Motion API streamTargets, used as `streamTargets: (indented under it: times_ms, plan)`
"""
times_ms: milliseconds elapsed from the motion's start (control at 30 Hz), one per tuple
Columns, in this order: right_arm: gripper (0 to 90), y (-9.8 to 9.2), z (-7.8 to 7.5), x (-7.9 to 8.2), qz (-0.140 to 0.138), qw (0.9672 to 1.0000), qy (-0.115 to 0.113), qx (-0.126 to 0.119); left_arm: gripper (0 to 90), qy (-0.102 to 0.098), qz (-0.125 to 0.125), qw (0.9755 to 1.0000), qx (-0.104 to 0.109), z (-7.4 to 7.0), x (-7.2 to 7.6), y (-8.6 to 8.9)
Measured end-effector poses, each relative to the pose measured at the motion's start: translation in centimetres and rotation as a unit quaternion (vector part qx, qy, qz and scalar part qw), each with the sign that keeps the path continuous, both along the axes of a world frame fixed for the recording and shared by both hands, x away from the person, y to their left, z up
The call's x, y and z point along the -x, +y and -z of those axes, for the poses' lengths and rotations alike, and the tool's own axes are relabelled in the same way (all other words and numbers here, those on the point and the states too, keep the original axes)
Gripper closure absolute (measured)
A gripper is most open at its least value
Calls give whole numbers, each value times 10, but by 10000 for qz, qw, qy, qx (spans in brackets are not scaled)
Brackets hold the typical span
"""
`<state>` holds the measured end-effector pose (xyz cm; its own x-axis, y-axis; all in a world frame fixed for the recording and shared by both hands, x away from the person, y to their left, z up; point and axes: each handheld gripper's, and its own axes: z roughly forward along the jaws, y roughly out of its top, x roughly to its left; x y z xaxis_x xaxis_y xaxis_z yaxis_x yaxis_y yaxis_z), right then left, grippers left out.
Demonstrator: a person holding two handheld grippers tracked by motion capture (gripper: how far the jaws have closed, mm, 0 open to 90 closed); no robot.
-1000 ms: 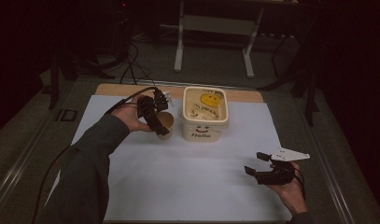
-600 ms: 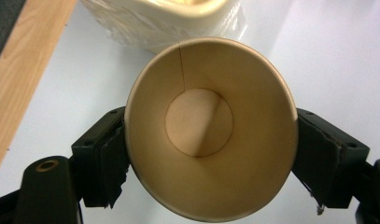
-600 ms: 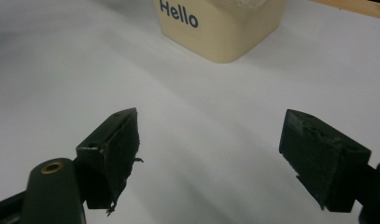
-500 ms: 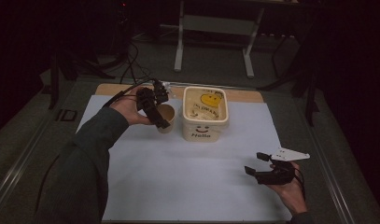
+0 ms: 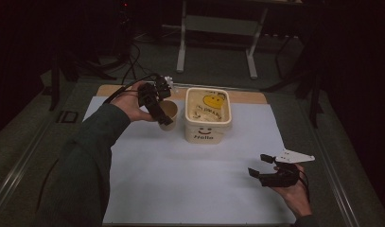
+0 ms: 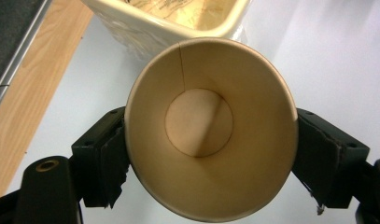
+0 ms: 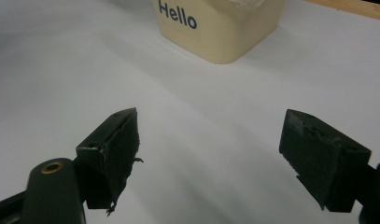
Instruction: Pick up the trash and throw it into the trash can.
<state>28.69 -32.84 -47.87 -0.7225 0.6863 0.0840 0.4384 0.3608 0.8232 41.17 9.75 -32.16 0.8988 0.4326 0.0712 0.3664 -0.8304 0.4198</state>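
Observation:
My left gripper [image 5: 164,113] is shut on a tan paper cup [image 5: 169,109], held just left of the cream tub [image 5: 208,113] marked "Hello". In the left gripper view the cup [image 6: 211,128] shows its empty inside, mouth toward the camera, with both black pads pressed on its sides and the tub's rim [image 6: 178,23] just beyond. My right gripper [image 5: 259,165] rests low at the front right of the white sheet, open, with nothing between its fingers. From the right gripper view the tub [image 7: 220,28] stands ahead across bare white sheet.
A white sheet [image 5: 180,179] covers the table, with a wooden strip [image 5: 247,97] along its far edge. A white frame with legs [image 5: 218,33] stands on the dark floor beyond. A cable [image 5: 128,87] trails from the left gripper.
The left hand has lifted the cup a little and carried it slightly farther back, staying beside the tub. The right hand has kept still.

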Motion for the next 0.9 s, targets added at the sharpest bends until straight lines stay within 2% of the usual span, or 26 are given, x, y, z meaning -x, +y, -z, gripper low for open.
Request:
streamTargets:
  times_ms: [367,500,633,733,900]
  plan:
    - [193,0,0,0,3,10000,13,-19,198,-65,3,10000,40,-18,-7,0]
    - [193,-1,0,0,2,10000,7,-24,198,-85,26,10000,15,-21,-9,-5]
    - [193,-1,0,0,7,10000,17,-27,198,-91,41,9999,97,-23,-12,-9]
    - [193,-1,0,0,-5,10000,18,-18,198,-86,88,9999,1,-24,-14,-12]
    - [192,-2,0,1,1,10000,8,-32,198,-126,86,9999,6,-31,-18,-14]
